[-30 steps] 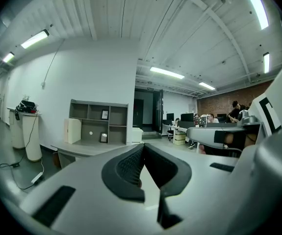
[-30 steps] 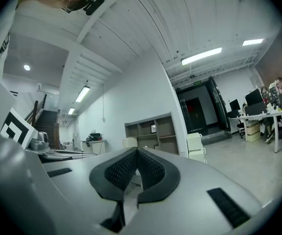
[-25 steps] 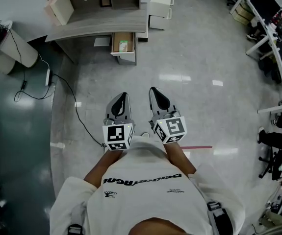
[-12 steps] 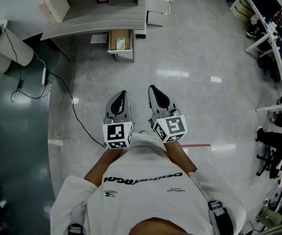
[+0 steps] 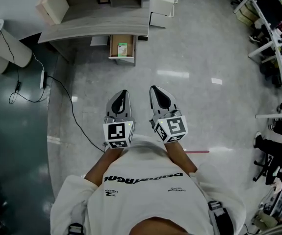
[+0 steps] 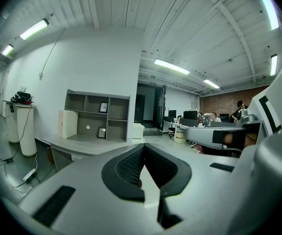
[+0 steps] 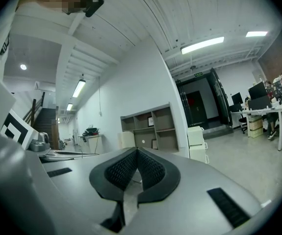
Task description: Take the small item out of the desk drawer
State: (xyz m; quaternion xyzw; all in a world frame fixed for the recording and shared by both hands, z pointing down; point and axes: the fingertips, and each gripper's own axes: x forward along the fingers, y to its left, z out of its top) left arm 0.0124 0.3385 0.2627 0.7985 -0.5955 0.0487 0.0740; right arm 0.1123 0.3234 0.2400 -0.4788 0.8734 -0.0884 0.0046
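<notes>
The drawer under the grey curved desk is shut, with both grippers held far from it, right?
No: the head view shows the wooden drawer pulled open, a small green-and-white item inside. Left gripper and right gripper are indeed far off.

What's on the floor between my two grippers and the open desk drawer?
Nothing: in the head view only bare grey floor separates the left gripper and right gripper from the drawer.

Glossy grey floor (image 5: 194, 58), white wall (image 6: 96, 62), grey shelf unit (image 6: 97, 115), ceiling strip lights (image 6: 172, 67)
</notes>
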